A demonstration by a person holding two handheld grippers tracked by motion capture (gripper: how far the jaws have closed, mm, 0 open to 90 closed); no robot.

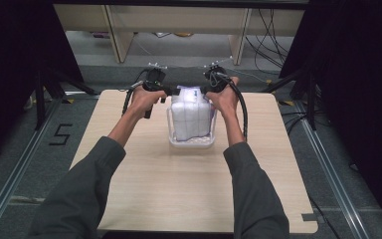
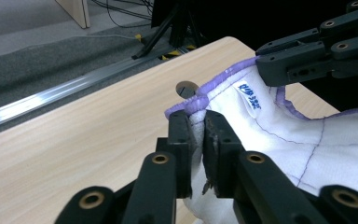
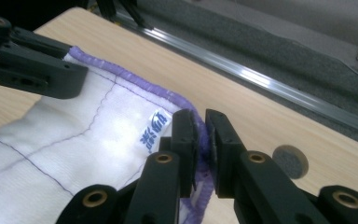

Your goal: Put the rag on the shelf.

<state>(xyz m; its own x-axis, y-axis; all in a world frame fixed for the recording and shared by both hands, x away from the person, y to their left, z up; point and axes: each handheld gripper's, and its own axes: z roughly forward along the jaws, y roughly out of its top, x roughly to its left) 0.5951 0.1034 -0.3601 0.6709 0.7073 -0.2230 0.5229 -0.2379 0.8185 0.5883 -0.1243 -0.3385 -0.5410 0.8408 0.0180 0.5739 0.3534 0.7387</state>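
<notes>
So I've got the white cloth [image 1: 189,117] pinched by its purple hem at both far corners, left gripper [image 2: 196,128] clenched on one, right gripper [image 3: 201,135] on the other, and the rest hangs down into the clear bin [image 1: 171,137] mid-bench. The edge runs straight across between my jaws, both hands equally close. Plenty of bare bench [image 1: 179,194] on the near side.

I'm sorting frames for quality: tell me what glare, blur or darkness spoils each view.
High view: dark at both sides, soft overall, the white cloth blown out in its clear basket. Left gripper view: near jaws blurred, glare on the floor rail. Right gripper view: cloth label washed out, rail glinting.
</notes>
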